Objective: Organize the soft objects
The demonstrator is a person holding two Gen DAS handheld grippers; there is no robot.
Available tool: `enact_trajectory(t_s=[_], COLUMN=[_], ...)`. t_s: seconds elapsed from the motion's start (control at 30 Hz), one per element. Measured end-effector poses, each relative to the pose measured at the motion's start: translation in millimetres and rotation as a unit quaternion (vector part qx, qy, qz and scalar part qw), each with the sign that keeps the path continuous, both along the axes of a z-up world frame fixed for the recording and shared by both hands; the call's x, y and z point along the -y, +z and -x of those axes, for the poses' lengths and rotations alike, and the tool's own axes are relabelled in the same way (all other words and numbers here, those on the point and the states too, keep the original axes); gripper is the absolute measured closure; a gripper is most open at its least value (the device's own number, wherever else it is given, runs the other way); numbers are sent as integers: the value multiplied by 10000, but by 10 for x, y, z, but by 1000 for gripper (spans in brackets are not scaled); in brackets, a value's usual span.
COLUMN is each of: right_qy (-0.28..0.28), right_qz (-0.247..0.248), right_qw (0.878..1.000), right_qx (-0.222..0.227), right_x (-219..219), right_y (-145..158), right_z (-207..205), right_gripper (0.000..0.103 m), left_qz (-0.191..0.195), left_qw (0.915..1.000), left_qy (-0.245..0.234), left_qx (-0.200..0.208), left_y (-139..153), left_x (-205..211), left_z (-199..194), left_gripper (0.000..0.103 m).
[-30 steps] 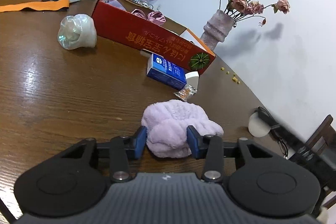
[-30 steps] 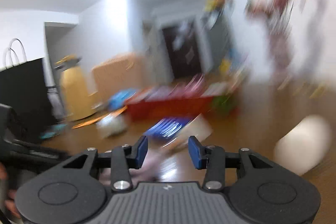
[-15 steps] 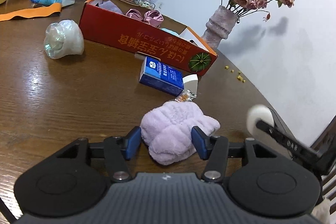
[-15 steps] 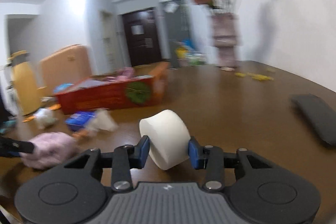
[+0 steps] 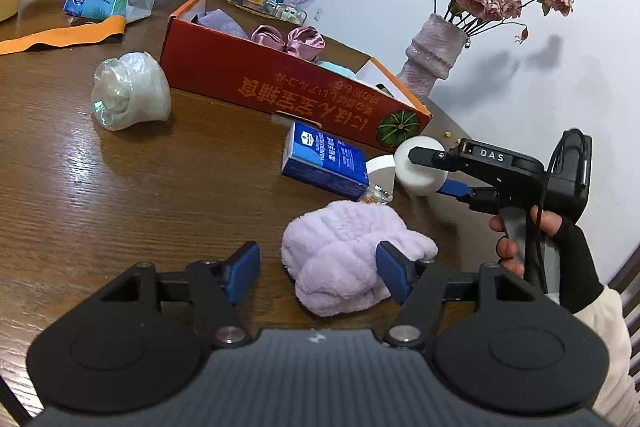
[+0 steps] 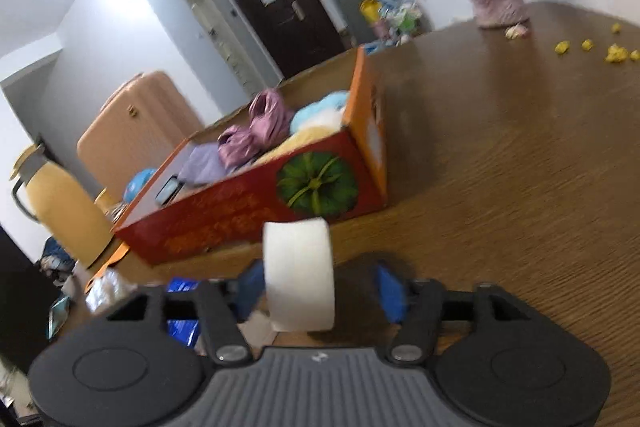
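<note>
Both grippers' jaws have just been opening: the left gripper [image 5: 318,273] stands released around the fluffy lilac plush cloth [image 5: 352,255], and the right gripper [image 6: 320,289] is released too, the white foam roll [image 6: 298,273] loose between its pads. The red cardboard box [image 6: 256,203] ahead already holds several soft pieces; these two remain outside.

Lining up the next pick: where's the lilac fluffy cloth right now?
In the left wrist view the lilac fluffy cloth lies on the table between the left gripper fingers, just in front of the blue tissue pack.
</note>
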State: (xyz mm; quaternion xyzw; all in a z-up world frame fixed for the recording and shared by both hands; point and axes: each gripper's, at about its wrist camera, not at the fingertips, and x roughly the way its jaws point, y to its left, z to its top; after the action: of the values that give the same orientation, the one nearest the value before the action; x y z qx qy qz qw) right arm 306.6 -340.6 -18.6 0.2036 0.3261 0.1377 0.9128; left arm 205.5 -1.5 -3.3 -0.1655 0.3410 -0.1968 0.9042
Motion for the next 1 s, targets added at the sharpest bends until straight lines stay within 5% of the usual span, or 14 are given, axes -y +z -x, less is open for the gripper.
enact_trajectory(t_s=[0.27, 0.5, 0.57, 0.73, 0.9, 1.0], right_qy=[-169, 1122, 1326, 1642, 1706, 1611], right_qz=[605, 31, 19, -176, -420, -387], right_qw=[9975, 9934, 9911, 9862, 9823, 9806], right_qx=[310, 249, 111, 71, 646, 1046], right_x=[23, -460, -632, -794, -803, -860], right_y=[205, 106, 32, -15, 427, 810], right_z=[414, 742, 697, 623, 522, 51], right_gripper=[34, 36, 51, 77, 81, 81], left_qz=[340, 551, 580, 369, 501, 292], left_qw=[9994, 9982, 9979, 9991, 9970, 9954], left_qy=[-66, -97, -122, -178, -406, -520], left_qx=[37, -206, -262, -135, 427, 754], left_y=[61, -24, -45, -1, 461, 854], left_x=[-79, -52, -47, -99, -217, -266], left_z=[-10, -62, -59, -7, -331, -911], left_gripper=[37, 46, 61, 70, 71, 71])
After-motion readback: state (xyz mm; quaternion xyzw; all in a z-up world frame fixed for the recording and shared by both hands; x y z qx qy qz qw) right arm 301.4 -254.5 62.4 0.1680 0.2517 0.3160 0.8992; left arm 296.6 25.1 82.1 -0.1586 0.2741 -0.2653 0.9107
